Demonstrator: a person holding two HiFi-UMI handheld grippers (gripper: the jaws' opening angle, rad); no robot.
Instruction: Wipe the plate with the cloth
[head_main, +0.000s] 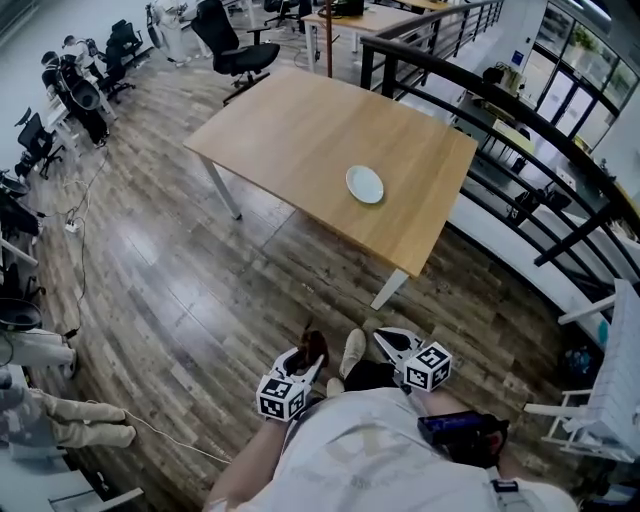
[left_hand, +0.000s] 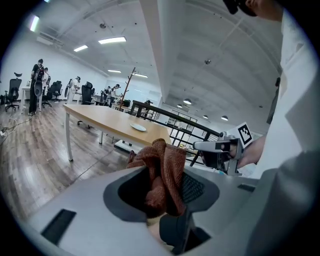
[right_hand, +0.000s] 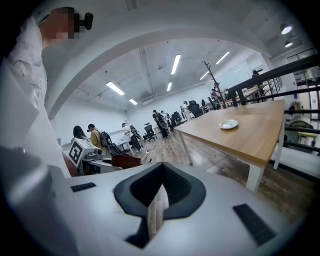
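A white plate (head_main: 365, 184) lies on the wooden table (head_main: 300, 130), near its right side and well ahead of me. My left gripper (head_main: 309, 350) is shut on a rust-brown cloth (head_main: 316, 346), held low by my body above the floor. In the left gripper view the cloth (left_hand: 164, 172) bunches up out of the jaws, and the plate (left_hand: 138, 127) shows far off. My right gripper (head_main: 388, 340) hangs beside the left one, jaws shut with nothing between them. In the right gripper view the plate (right_hand: 229, 124) sits on the table to the right.
Plank flooring lies between me and the table's near corner leg (head_main: 388, 288). A black railing (head_main: 520, 120) runs along the right, behind the table. Office chairs (head_main: 235, 45) stand at the back. People and equipment stand along the left wall (head_main: 70, 90). A cable (head_main: 80, 250) trails over the floor.
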